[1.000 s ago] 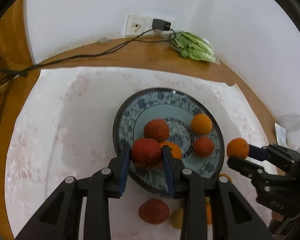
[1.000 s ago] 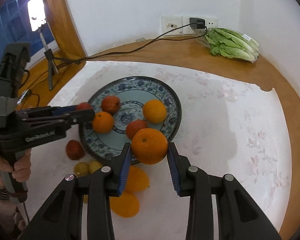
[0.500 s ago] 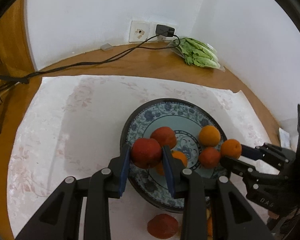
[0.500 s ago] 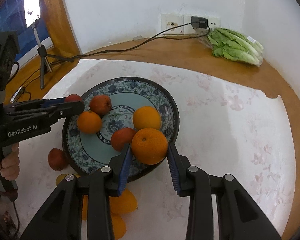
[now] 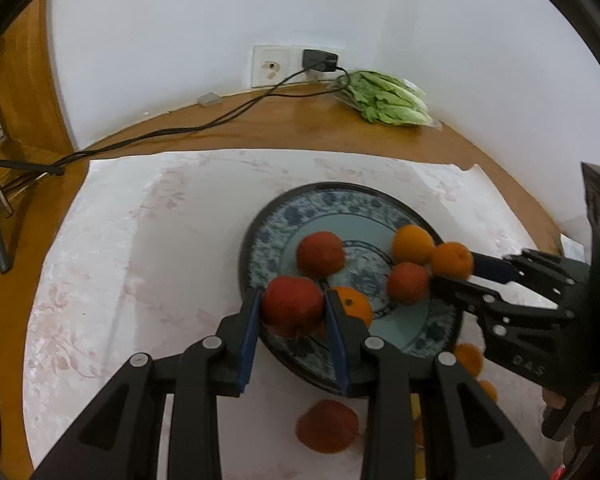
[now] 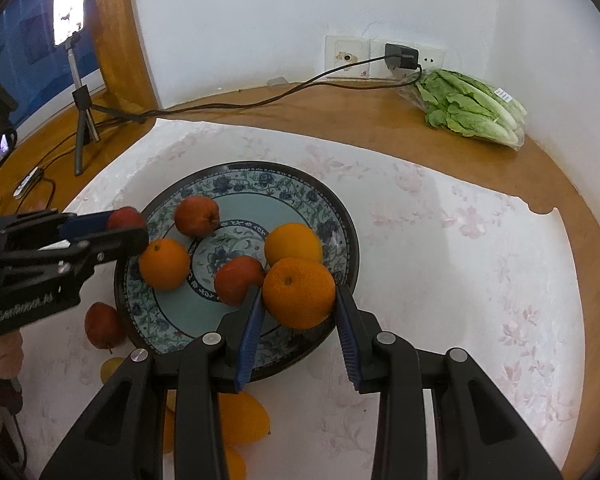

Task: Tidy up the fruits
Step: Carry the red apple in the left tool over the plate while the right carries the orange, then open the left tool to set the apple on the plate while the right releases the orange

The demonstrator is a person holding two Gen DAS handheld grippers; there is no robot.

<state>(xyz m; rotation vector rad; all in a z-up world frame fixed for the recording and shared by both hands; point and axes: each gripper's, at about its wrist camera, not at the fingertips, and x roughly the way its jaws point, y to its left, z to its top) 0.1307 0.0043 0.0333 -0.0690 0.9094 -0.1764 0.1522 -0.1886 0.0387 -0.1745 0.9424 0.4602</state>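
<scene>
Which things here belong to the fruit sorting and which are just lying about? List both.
Part of the job:
- red apple in the left gripper
- orange in the right gripper
- patterned plate with four fruits on it
- loose fruits on the cloth, like the apple

Lying about:
- bagged lettuce
- charger and cable
- tripod light

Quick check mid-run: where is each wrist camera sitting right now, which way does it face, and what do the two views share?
Left wrist: behind the left gripper, shut on a red fruit, facing the plate and wall; right gripper enters from the right.
Right wrist: behind the right gripper, shut on an orange, facing the same way; the left gripper enters from the left.
Shared: plate, lettuce, wall socket.
</scene>
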